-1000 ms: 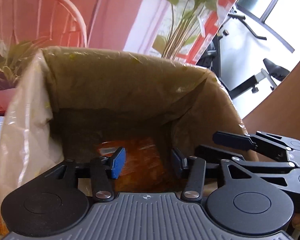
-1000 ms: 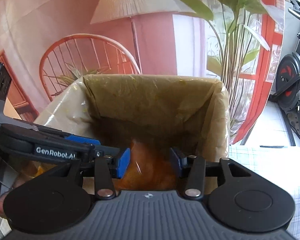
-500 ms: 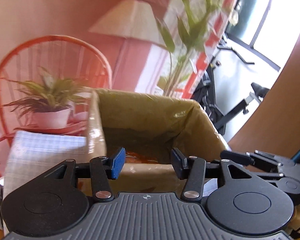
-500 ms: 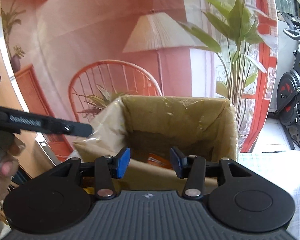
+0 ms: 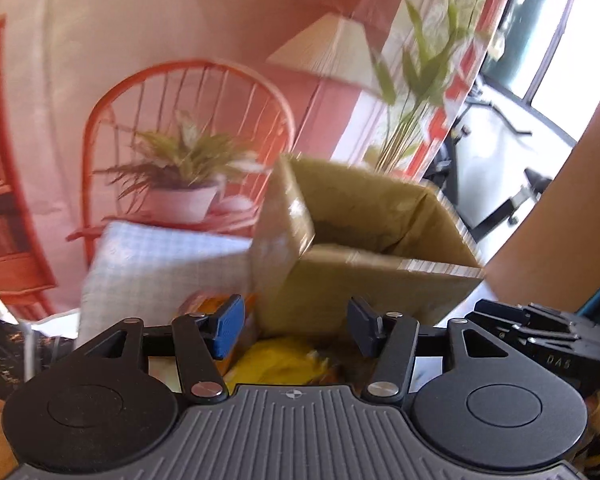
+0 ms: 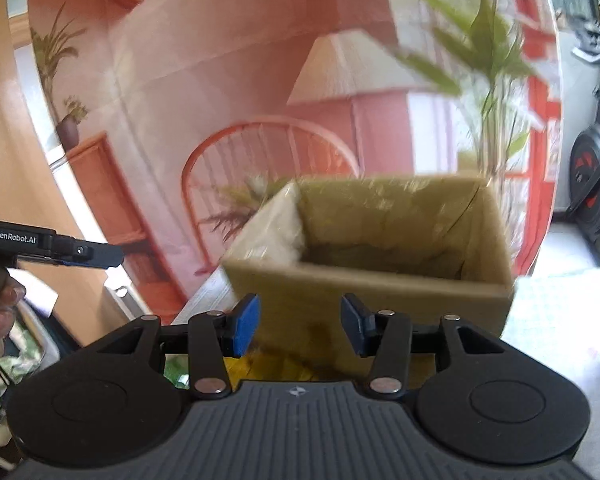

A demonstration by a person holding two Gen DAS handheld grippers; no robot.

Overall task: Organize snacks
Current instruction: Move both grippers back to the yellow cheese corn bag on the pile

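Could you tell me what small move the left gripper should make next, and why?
Probably lower the left gripper toward the yellow packet just below it. Its jaws stand open with nothing between them, having just been opening; the packet lies outside the box, at its near wall, so it looks unsorted.

The box stands upright and open-topped ahead of me — brown cardboard, its walls lined with clear film, its inside too dim to read. In front of it, just below my tongs, lie snack packs: a yellow pack near the box's foot and an orange one at its left — both blurred.
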